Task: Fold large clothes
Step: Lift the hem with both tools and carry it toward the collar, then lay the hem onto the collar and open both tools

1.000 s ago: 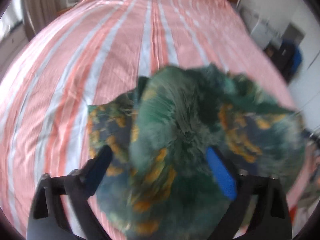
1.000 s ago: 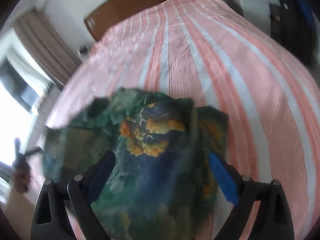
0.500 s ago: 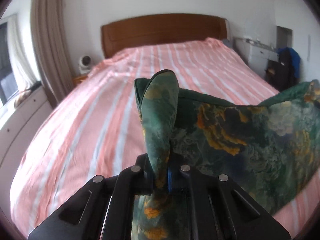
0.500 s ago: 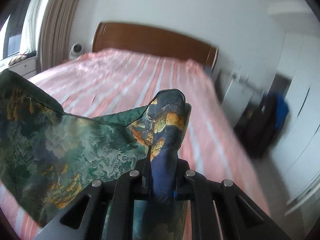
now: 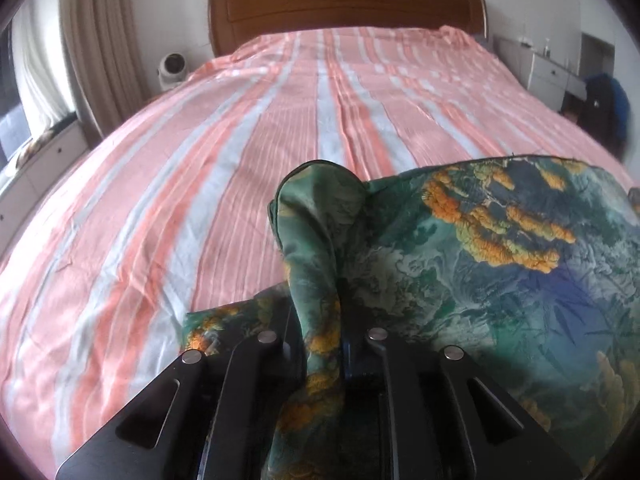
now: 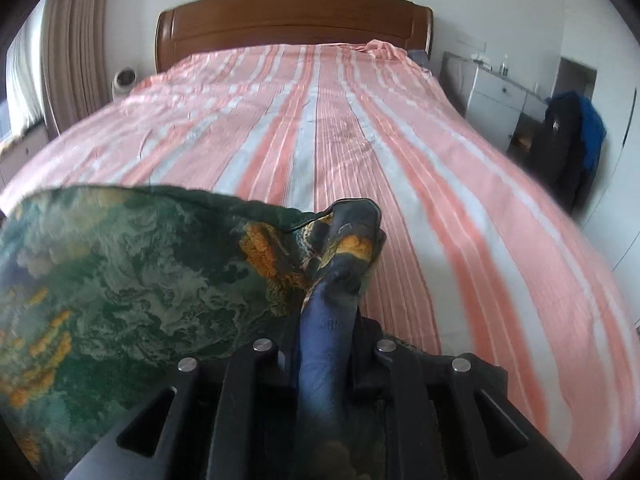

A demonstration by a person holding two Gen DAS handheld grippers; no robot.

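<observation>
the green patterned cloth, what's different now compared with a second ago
A second ago the cloth lay bunched on the bed between open fingers. Now the left gripper and the right gripper each pinch a bunch of it and hold it up off the bed, spread between them, though their jaws are opening slightly. Both cameras now look along the bed at the headboard. The striped sheet looks unchanged.

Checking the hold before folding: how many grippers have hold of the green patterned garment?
2. The left gripper pinches one bunched corner of the garment; the right gripper pinches the other.
</observation>
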